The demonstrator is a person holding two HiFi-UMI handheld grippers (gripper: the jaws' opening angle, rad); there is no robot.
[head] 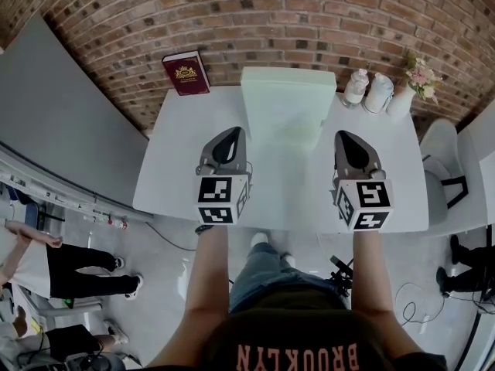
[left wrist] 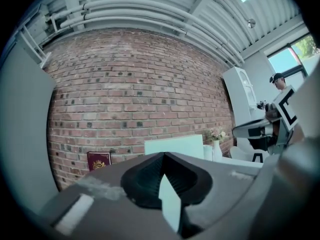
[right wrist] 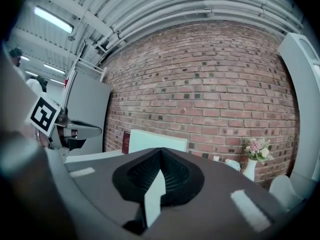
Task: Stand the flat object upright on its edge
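Hovering w/ both claws shut & empty; task looks either done or not begun.
Left gripper (head: 230, 136) & right gripper (head: 348, 137) hang over the near edge of the white table (head: 178, 153), jaws together, nothing btwn. Pale board (head: 288, 107), a smooth matte rectangle, appears upright at mid-back. Maroon hardback (head: 186, 73) sits back-left by the brick wall (head: 309, 22). Any regrip needs the jaws opened first.

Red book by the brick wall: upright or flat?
Upright: the red book stands by the brick wall, its front cover squarely facing the left gripper view. Whether it leans on the wall, cannot tell.
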